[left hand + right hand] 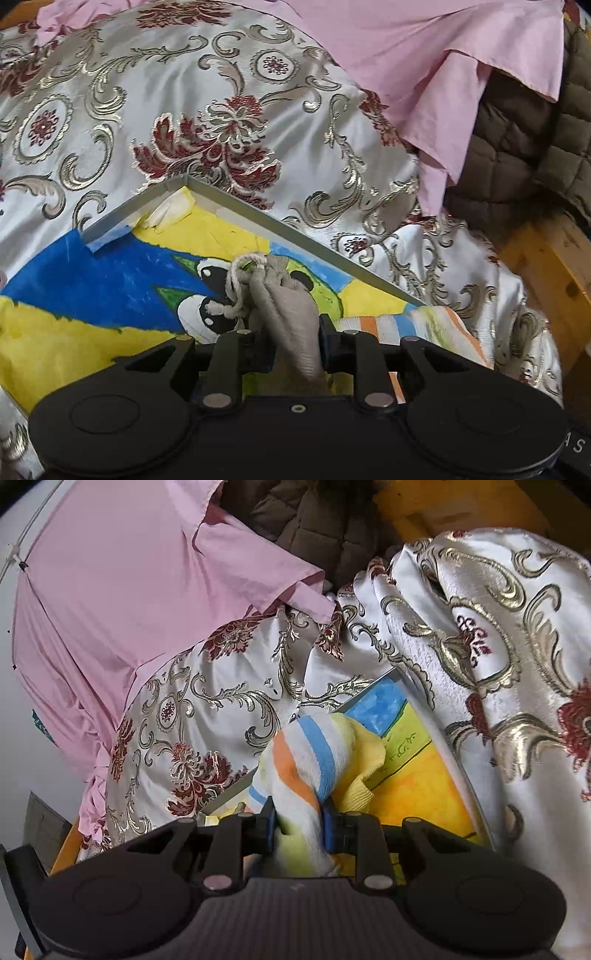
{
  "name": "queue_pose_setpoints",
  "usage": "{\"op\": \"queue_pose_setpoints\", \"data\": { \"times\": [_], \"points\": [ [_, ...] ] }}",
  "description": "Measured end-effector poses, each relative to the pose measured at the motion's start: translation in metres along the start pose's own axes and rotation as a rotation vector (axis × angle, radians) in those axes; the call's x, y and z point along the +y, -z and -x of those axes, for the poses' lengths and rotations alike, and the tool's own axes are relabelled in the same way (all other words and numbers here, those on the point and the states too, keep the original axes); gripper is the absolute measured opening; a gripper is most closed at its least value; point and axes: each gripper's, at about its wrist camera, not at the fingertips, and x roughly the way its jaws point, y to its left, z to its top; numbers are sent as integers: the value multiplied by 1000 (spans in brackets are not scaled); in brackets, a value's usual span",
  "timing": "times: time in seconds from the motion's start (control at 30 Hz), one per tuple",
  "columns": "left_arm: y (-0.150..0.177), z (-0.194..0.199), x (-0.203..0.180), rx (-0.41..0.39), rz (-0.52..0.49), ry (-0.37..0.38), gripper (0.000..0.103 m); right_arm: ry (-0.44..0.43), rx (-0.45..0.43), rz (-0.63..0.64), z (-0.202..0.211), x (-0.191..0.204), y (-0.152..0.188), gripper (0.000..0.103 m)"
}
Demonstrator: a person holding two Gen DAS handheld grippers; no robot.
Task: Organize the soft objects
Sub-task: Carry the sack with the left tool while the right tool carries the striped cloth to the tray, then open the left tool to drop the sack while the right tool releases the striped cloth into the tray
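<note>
left hand-held gripper (291, 347): black, silver rivets | right hand-held gripper (298, 825): black, blue pads, ribbed top

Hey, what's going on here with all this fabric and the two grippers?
A person is sorting soft things with a handheld gripper in each hand. The left gripper has a grey knitted piece with a cord between its jaws. The right gripper is shut on a striped towel. Both hang over a painted picture lying on a brocade cover, beside a pink sheet.

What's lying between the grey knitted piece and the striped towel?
Only the painted picture under both; left wrist view shows the grey knitted piece and striped towel apart.
</note>
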Motion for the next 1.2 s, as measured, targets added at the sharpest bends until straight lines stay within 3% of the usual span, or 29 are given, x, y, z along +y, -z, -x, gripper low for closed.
{"op": "queue_pose_setpoints", "data": {
  "times": [0.5,1.0,1.1,1.2],
  "points": [
    [15,0,11,8,62,-79,32,-15,68,-52,-14,-14,1,27],
    [19,-9,12,-7,193,-88,67,-35,86,-39,-23,-14,-2,33],
    [23,-10,10,-29,199,-93,71,-54,97,-67,-25,-17,-2,33],
    [25,-11,7,-28,212,-51,73,-57,97,-78,-24,-19,-3,33]
  ]
}}
